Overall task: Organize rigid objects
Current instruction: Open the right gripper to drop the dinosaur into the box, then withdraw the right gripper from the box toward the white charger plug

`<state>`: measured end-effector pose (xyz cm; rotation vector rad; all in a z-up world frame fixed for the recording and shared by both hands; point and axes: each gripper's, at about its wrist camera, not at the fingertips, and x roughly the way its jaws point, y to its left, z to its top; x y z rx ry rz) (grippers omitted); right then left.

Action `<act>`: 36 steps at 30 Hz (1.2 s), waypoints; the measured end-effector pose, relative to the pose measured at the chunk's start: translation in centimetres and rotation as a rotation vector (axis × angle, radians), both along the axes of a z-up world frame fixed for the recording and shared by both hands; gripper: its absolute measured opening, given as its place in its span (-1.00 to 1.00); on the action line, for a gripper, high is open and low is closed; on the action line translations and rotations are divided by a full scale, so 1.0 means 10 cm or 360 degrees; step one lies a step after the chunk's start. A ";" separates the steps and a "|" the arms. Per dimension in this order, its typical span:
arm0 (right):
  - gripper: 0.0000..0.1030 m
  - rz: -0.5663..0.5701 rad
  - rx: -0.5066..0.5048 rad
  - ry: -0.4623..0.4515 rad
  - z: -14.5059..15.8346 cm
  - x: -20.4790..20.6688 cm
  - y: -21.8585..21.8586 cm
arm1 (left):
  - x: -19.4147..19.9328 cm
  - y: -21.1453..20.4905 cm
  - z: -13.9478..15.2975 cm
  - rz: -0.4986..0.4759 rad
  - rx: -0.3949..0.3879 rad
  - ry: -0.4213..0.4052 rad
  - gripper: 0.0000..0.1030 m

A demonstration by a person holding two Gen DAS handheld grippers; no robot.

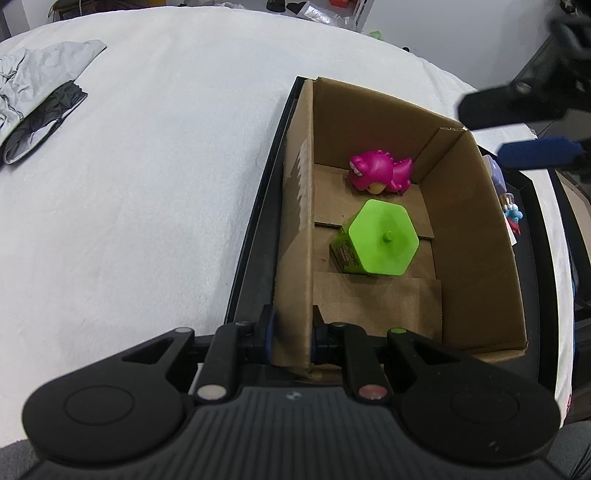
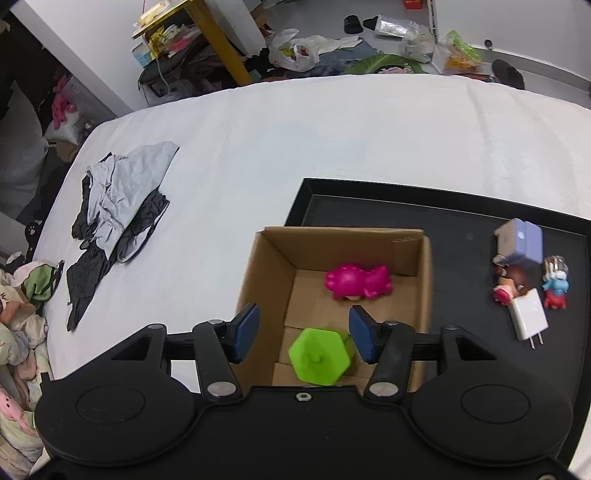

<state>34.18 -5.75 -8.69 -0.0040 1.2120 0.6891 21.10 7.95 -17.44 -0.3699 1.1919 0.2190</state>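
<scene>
An open cardboard box (image 1: 476, 236) (image 2: 269, 251) stands on a black tray (image 2: 461, 221) on the white bed. Inside lie a pink dinosaur toy (image 1: 380, 171) (image 2: 356, 282) and a green hexagonal box (image 1: 382, 242) (image 2: 319, 356). My left gripper (image 1: 291, 332) is shut on the box's near-left wall. My right gripper (image 2: 303, 332) is open and empty, hovering above the box over the green hexagonal box; it also shows in the left wrist view (image 1: 517, 125). On the tray to the right of the box lie a lilac block (image 2: 521, 245), small figurines (image 2: 511, 286) and a white charger (image 2: 528, 319).
Grey and black clothes (image 2: 118, 206) (image 1: 33, 96) lie on the bed to the left. Stuffed toys (image 2: 22, 295) are piled past the bed's left edge. A yellow table (image 2: 207, 33) and bags clutter the floor beyond the bed.
</scene>
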 end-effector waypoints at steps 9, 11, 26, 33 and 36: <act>0.06 -0.0053 0.0040 0.0014 0.05 0.04 -0.32 | 0.01 -0.03 0.01 0.0007 0.0017 0.0007 -0.70; 0.06 -0.0062 0.0047 0.0016 0.05 0.05 -0.39 | 0.01 -0.03 0.01 0.0011 0.0019 0.0008 -0.70; 0.16 -0.0113 0.0086 0.0039 0.01 0.06 -0.92 | 0.02 -0.12 0.05 0.0017 0.0074 0.0021 -0.71; 0.21 -0.0136 0.0082 0.0030 -0.02 0.09 -1.21 | 0.03 -0.17 0.05 0.0025 0.0121 0.0034 -0.71; 0.22 -0.0158 0.0083 0.0036 -0.05 0.11 -1.34 | 0.04 -0.17 0.05 0.0041 0.0136 0.0044 -0.71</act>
